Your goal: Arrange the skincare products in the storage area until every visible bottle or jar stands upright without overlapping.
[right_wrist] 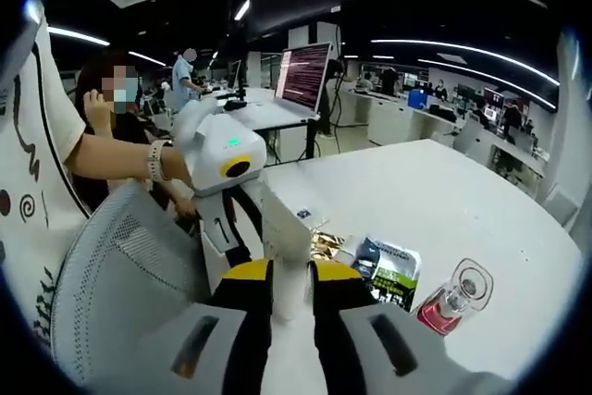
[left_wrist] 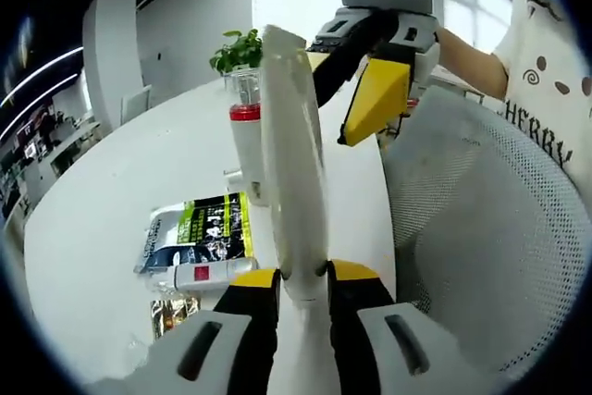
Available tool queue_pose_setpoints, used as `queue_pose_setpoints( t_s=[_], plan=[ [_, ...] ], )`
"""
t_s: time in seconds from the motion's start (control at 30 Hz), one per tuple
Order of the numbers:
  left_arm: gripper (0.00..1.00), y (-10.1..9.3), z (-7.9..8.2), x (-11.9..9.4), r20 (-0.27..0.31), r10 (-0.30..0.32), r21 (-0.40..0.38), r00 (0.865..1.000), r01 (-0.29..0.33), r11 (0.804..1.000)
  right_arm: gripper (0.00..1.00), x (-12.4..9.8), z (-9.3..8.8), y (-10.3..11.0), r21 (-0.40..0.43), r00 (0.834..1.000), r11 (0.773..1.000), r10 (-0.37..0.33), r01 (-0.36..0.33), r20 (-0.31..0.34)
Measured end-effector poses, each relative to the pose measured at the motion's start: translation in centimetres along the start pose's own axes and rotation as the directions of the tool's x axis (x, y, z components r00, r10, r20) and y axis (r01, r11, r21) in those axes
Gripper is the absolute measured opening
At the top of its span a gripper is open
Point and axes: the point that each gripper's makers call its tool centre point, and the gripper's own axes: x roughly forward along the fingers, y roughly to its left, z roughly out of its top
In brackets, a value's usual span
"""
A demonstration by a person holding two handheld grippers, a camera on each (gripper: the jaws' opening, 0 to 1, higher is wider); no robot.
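Two grippers work over one white table [left_wrist: 120,191]. The left gripper [left_wrist: 303,286] has its yellow-tipped black jaws closed on the lower end of one tall white flat tube [left_wrist: 291,150], which rises straight up between them. The right gripper [left_wrist: 370,62] comes in from the upper right and pinches the same tube near its top; in the right gripper view its own jaws [right_wrist: 291,289] are clamped on that pale tube [right_wrist: 285,228]. On the table sit one clear bottle with red liquid [right_wrist: 453,302], one dark sachet with green print [left_wrist: 199,228] and one small white tube with a red label [left_wrist: 208,275]. One grey mesh chair back [left_wrist: 481,219] stands beside the table.
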Motion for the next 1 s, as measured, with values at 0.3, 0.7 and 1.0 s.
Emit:
queue_pose_setpoints(
  t_s=[0.3, 0.7, 1.0],
  plan=[
    [0.16, 0.6, 0.3, 0.6, -0.005, -0.015, 0.031, 1.0, 0.015, 0.999, 0.25, -2.1, -0.8, -1.3, 0.014, 0.997, 0.997, -0.078, 0.078, -0.007],
    [0.16, 2.2, 1.1, 2.0, -0.002, -0.015, 0.063, 1.0, 0.015, 0.998, 0.43, -4.8, -1.6, -2.7, 0.072, 0.981, 0.978, -0.195, 0.194, 0.009],
    [0.16, 3.0, 1.7, 3.0, -0.002, -0.021, 0.072, 1.0, 0.021, 0.997, 0.52, -6.3, -2.4, -3.3, 0.127, 0.969, 0.961, -0.248, 0.245, 0.009]
  ],
)
